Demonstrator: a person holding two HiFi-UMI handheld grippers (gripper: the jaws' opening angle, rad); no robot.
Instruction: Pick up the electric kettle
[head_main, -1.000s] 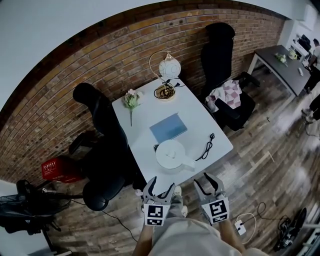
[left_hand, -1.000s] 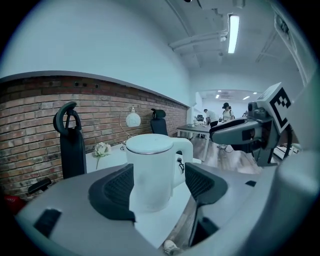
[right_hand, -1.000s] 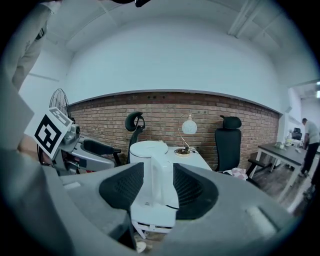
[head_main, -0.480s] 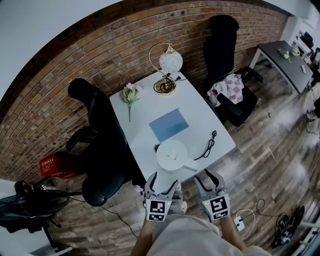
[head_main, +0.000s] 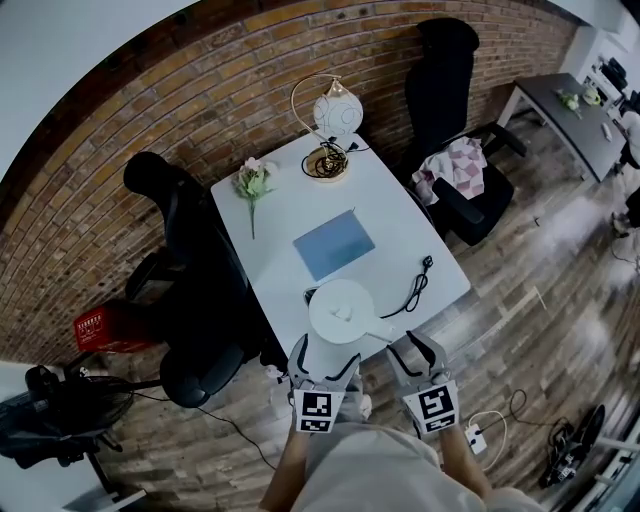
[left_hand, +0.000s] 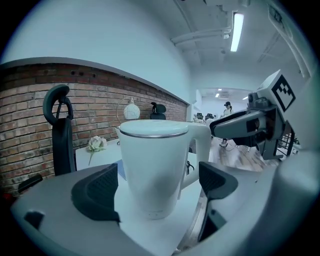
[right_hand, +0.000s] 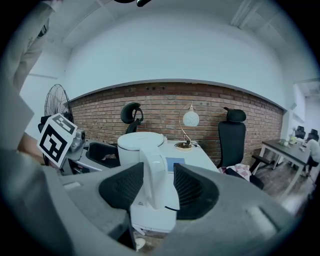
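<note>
The white plastic electric kettle (head_main: 340, 310) stands untouched between the left gripper's (head_main: 323, 358) opening jaws. The right gripper (head_main: 418, 352), jaws apart, frames its handle (right_hand: 152, 175).

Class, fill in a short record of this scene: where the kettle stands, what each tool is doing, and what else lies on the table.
Kettle: white electric kettle, upright, lid on, at the near edge of the white table
Left tool: jaws opening, either side of the kettle body, not touching
Right tool: jaws astride the handle, not seen pressing
Also on table: blue notebook, black cable, flower, globe lamp
</note>
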